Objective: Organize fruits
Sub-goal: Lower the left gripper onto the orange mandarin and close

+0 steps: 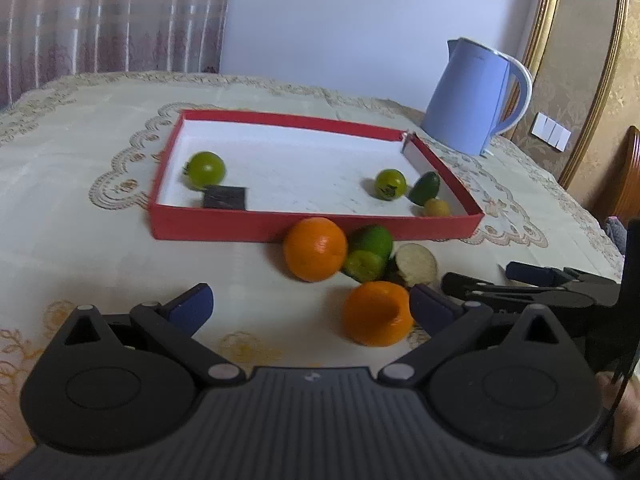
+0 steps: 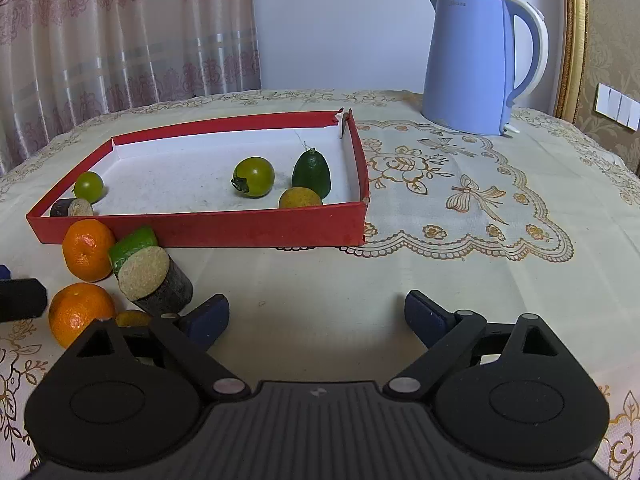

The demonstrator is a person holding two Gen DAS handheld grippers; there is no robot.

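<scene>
Two grippers, both spread wide, nothing between the pads of either. Left gripper (image 1: 311,307): jaws apart over the tablecloth (image 1: 100,264), and its right fingertip (image 1: 426,307) sits just beside the nearest orange (image 1: 376,314); contact can't be confirmed. Right gripper (image 2: 317,314): jaws apart over bare cloth, and its left fingertip (image 2: 210,316) is close to the dark cut cylinder with a pale face (image 2: 154,278); can't tell if they touch.

Loose fruit on the cloth, in front of the red tray (image 2: 200,230): nearest orange, then a small yellow-green fruit (image 2: 132,318) mostly hidden behind the right gripper's linkage, the dark cylinder, a green cut piece (image 2: 134,246) leaning against it, and a second orange (image 2: 88,250) just beside the tray's front wall.

Inside the tray: a short dark cut piece (image 2: 72,208) at the near left corner, a green tomato (image 2: 89,187) just behind it, a second green tomato (image 2: 254,177) mid-right, a yellowish round fruit (image 2: 300,199) against the front wall, a dark green pointed fruit (image 2: 312,174) upright near the right wall.

Far right, beyond the tray: blue kettle (image 2: 472,64), well apart from the fruit. Curtain (image 2: 120,32) behind.
</scene>
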